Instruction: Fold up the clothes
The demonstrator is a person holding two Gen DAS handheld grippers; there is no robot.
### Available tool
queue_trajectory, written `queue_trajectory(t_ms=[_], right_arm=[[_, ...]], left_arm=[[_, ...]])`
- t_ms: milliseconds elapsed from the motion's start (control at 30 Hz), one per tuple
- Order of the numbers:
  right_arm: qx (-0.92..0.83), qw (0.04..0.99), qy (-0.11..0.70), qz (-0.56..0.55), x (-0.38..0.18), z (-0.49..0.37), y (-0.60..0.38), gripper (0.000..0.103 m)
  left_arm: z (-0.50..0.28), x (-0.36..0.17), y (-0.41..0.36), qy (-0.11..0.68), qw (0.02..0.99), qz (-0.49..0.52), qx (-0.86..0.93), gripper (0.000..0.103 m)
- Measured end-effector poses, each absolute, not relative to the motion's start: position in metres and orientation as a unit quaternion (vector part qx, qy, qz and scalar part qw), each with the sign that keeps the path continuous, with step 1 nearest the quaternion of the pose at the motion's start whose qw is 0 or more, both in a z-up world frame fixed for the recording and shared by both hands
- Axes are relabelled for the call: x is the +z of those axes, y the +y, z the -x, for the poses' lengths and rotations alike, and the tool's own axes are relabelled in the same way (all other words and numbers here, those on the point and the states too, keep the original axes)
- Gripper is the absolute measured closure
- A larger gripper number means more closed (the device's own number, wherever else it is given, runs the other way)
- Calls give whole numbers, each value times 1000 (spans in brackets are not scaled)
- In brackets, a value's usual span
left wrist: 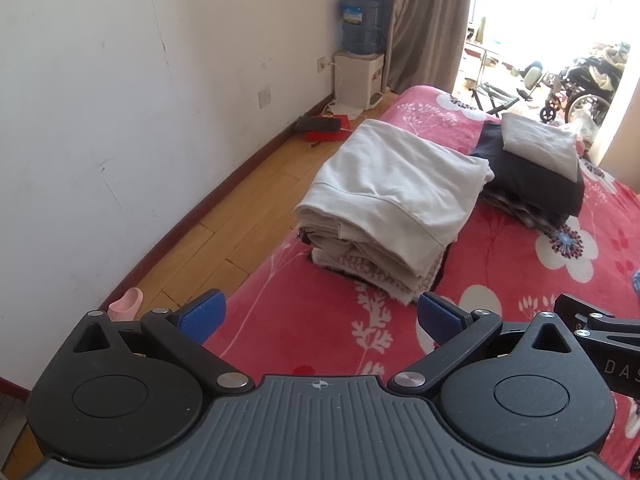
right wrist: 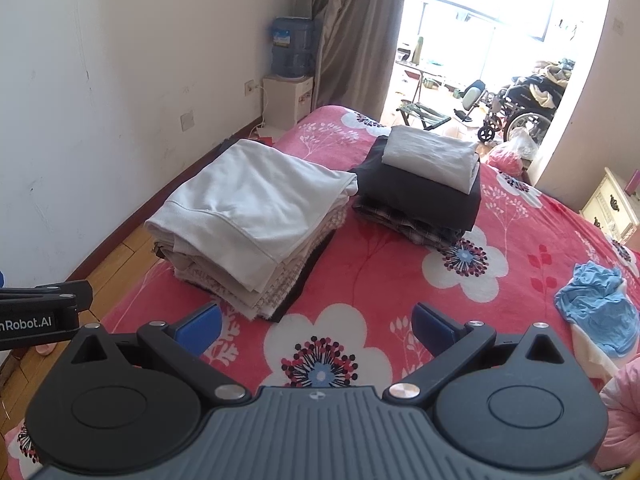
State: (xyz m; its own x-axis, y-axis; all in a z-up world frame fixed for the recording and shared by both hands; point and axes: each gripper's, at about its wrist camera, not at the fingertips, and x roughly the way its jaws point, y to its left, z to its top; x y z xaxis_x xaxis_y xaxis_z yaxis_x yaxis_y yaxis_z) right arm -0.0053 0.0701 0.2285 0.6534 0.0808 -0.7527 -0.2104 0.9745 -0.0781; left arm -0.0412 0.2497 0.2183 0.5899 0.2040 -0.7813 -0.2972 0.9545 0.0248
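2 folded stacks on my bed: near stack, cream top, at left edge; far stack, dark with 1 white piece on top, just beyond. 1 blue garment crumpled, unfolded, well right. My left gripper spread wide, empty; right gripper same, over bare blanket. 1 water dispenser, 1 curtain, 1 wheelchair behind.

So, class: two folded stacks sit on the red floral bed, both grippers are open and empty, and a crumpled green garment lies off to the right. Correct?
Not quite: the crumpled garment is blue, as the right wrist view shows. The rest stands: two folded stacks, left gripper and right gripper open and empty.
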Motion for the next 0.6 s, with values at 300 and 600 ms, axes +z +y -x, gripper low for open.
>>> queue_trajectory(t_ms=[300,600], right_arm=[[82,904,412,82,225,6,74,0],[80,903,414,80,223,6,74,0]], left_arm=[[42,217,250,434,889,54,140,0],[41,215,251,437,887,53,142,0]])
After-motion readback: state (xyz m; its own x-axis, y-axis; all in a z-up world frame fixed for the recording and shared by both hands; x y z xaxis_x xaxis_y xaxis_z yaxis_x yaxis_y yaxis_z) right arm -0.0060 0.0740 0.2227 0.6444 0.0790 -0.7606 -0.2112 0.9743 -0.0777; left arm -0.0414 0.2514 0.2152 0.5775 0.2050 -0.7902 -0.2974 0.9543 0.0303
